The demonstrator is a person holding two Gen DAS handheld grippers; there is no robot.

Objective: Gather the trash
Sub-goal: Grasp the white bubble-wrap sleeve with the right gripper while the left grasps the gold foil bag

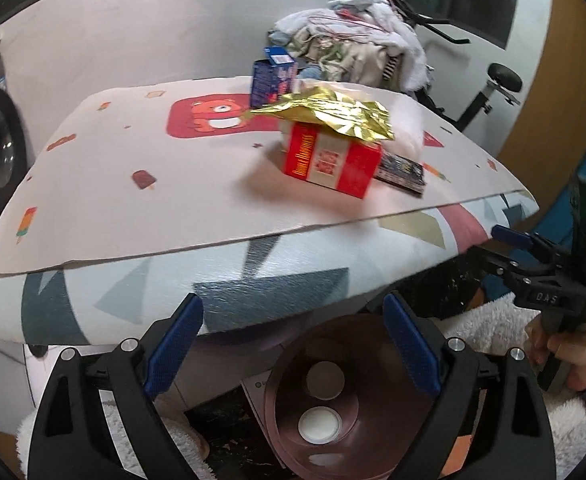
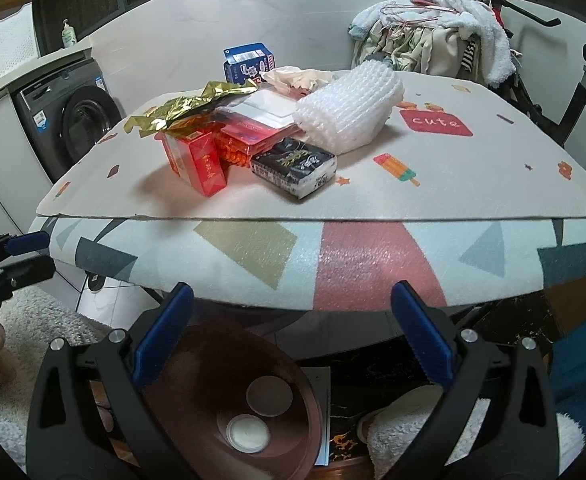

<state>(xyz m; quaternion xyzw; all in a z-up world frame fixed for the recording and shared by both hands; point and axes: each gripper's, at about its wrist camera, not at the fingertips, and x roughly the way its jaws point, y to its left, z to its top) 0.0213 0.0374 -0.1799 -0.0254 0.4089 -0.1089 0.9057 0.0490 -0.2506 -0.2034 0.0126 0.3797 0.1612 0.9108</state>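
A crumpled gold foil wrapper (image 2: 197, 106) lies atop a red cardboard box (image 2: 197, 164) toward the patterned table's (image 2: 373, 208) left edge. Below the near edge, the left gripper (image 1: 293, 344) and right gripper (image 2: 293, 334) both gape empty above a brown plastic bin (image 2: 253, 412).

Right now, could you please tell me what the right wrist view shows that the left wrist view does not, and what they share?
Only the right wrist view shows the bubble wrap, the soap bottle and the open right gripper from behind.

Only the left wrist view shows the bear picture on the mat and the open left gripper from behind.

Both show the gold wrapper on the red box, the blue carton, the black packet and the brown bin below.
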